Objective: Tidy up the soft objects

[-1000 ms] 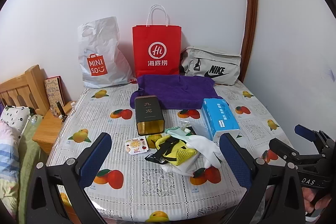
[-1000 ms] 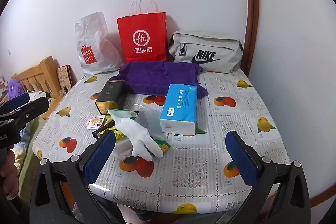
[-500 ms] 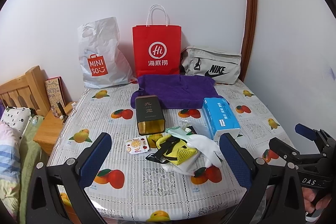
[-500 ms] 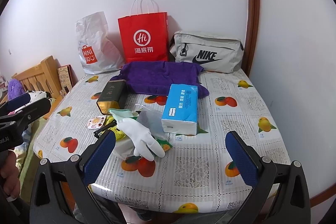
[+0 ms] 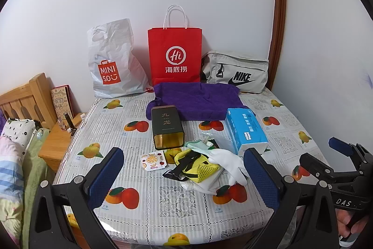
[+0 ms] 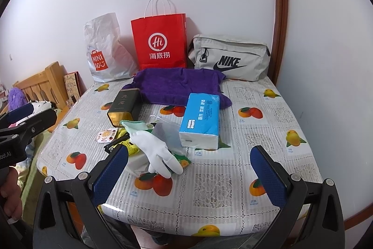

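A heap of soft things lies mid-table: a white glove [image 5: 227, 161] [image 6: 158, 153], a yellow mesh pouch with black straps [image 5: 198, 167] [image 6: 127, 146], and a pale green cloth [image 5: 197, 146] [image 6: 134, 126]. A purple towel [image 5: 198, 98] [image 6: 179, 83] is spread at the back. A blue tissue pack [image 5: 247, 130] [image 6: 201, 120] lies to the right of the heap. My left gripper [image 5: 184, 176] hangs open over the table's near edge, nothing between its fingers. My right gripper [image 6: 190, 174] is open too, right of the glove, and empty.
A dark tea tin [image 5: 166, 127] lies left of the heap, with a small fruit-print packet [image 5: 153, 161] in front of it. A white MINISO bag [image 5: 112, 67], a red paper bag [image 5: 174, 57] and a grey Nike pouch [image 5: 235, 75] stand against the wall. A wooden bedside stand [image 5: 58, 141] is at the left.
Both grippers have edged slightly forward toward the table. Both stay open; nothing on the table has moved.
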